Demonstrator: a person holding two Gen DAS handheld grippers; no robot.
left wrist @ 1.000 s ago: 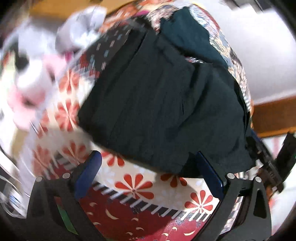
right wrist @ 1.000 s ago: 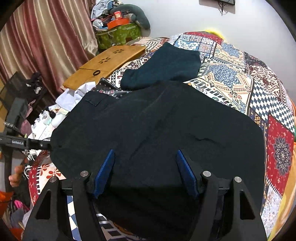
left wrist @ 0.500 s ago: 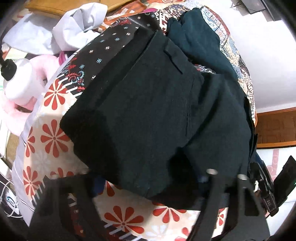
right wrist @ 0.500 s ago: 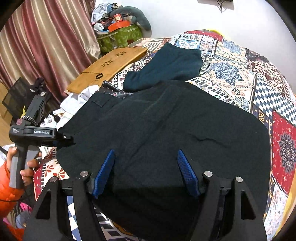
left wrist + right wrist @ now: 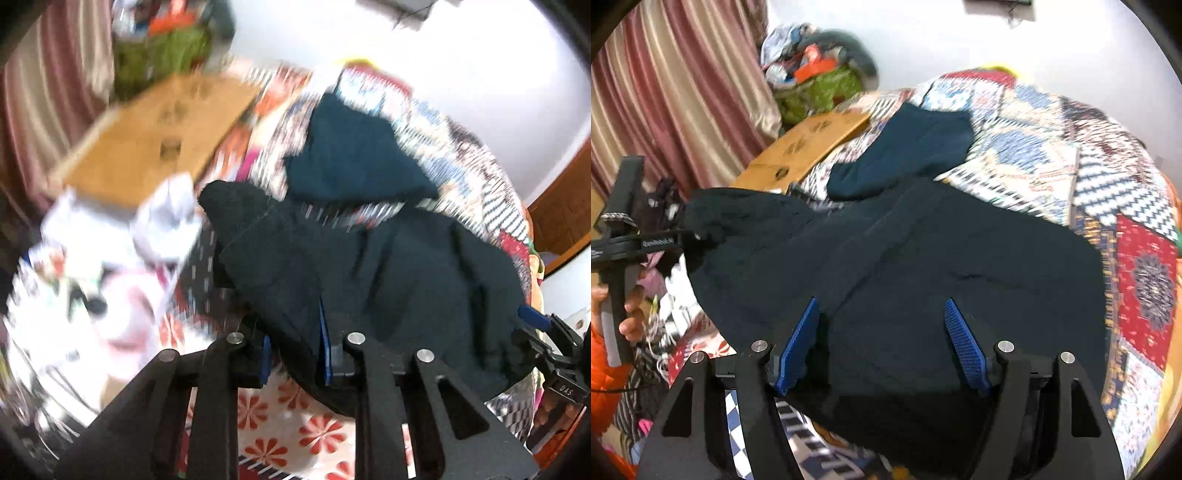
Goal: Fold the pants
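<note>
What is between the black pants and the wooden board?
In the right wrist view, a strip of patterned bedspread lies between the black pants and the wooden board.

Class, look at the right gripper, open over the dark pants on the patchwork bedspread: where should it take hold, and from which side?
Judging by the pictures, the right gripper should pinch the near hem of the dark pants, coming in low from the bed's near edge. That edge hangs free over the patchwork bedspread, and the left gripper already clamps the opposite corner.

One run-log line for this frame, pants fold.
phase: fold in progress | left gripper: shut on black pants, edge lifted | right gripper: open, over pants | teal garment: beyond, on quilt
</note>
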